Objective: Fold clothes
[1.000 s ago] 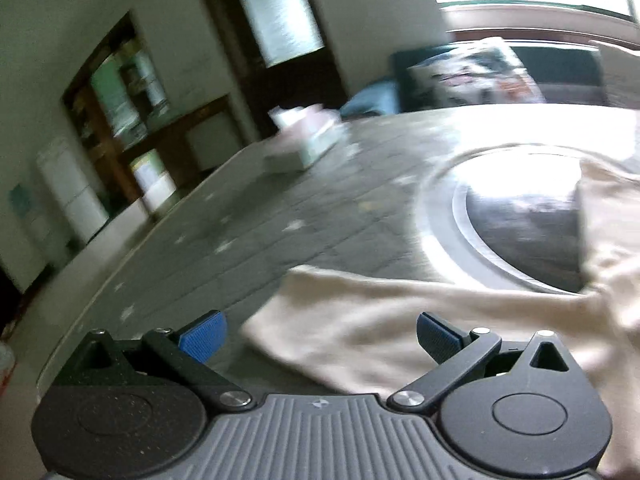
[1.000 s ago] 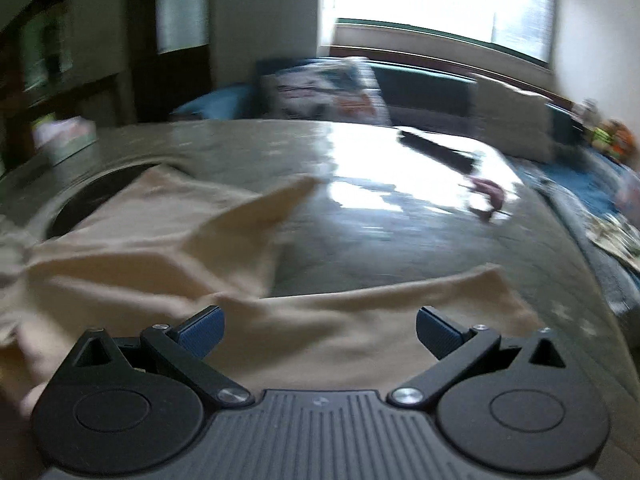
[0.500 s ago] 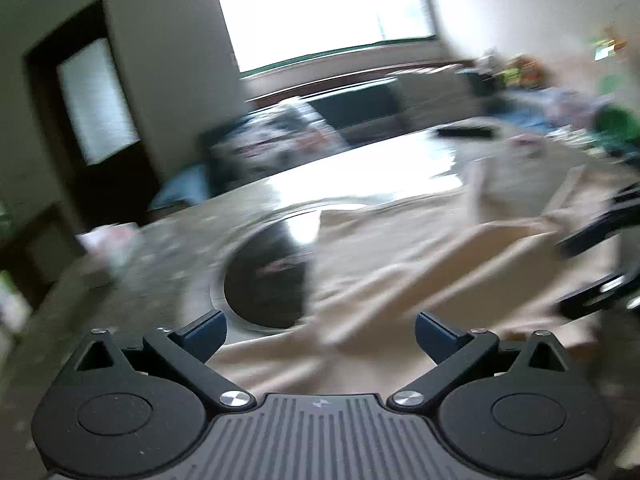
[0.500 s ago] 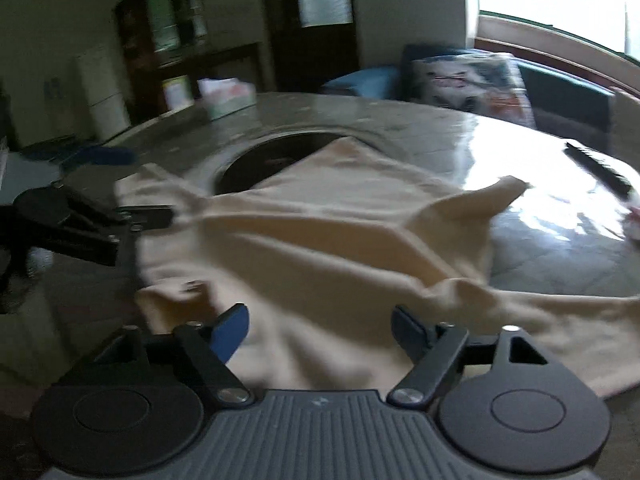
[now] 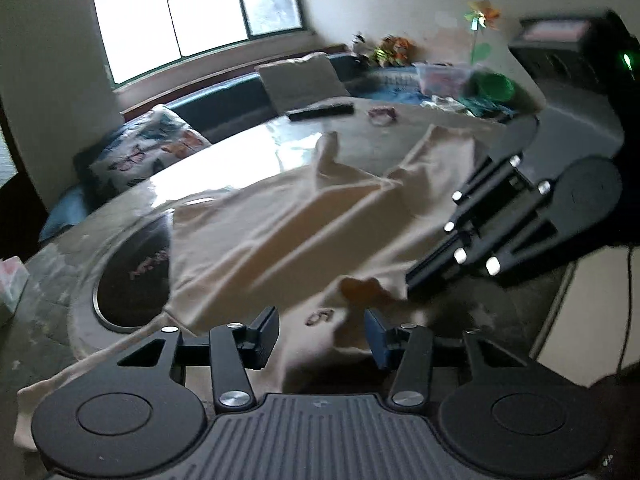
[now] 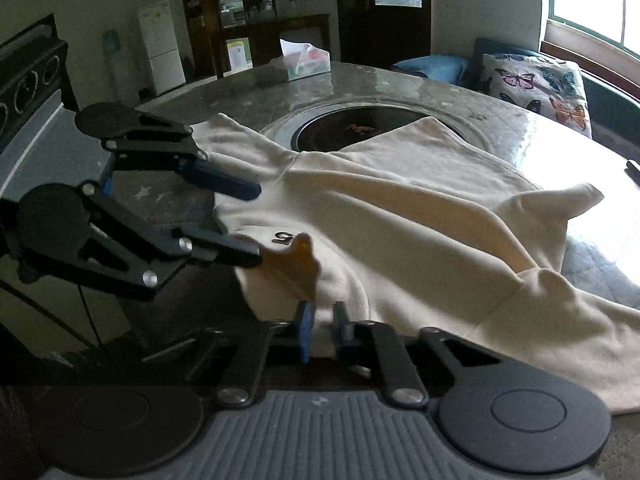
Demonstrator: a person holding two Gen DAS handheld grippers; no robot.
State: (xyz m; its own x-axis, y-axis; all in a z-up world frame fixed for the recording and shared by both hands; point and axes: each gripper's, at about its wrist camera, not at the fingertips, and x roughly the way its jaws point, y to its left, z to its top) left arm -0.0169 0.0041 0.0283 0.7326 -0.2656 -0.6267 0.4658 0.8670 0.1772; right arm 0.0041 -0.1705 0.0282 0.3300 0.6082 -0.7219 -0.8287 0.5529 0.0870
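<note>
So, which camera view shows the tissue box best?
The right wrist view shows it best: the tissue box stands whole and sharp on the far side of the table, with a tissue sticking out of it. In the left wrist view only a blurred part of it shows at the left edge.

Cream garment (image 6: pixel 420 216): far hem cut off at 3 o'clock in the right wrist view, near edge hidden beneath the right gripper (image 6: pixel 320 322). Small dark mark (image 5: pixel 320 316) on the cloth, too blurred to read. Dark round inset (image 6: pixel 360 130) in the table (image 6: pixel 248 92) half covered by fabric. Flat black object (image 5: pixel 320 111) at 12 o'clock, smeared, not identifiable. Blurred clutter (image 5: pixel 460 80) at 1 o'clock, unclear. Left gripper (image 6: pixel 256 224): base cut off at 9 o'clock.
</note>
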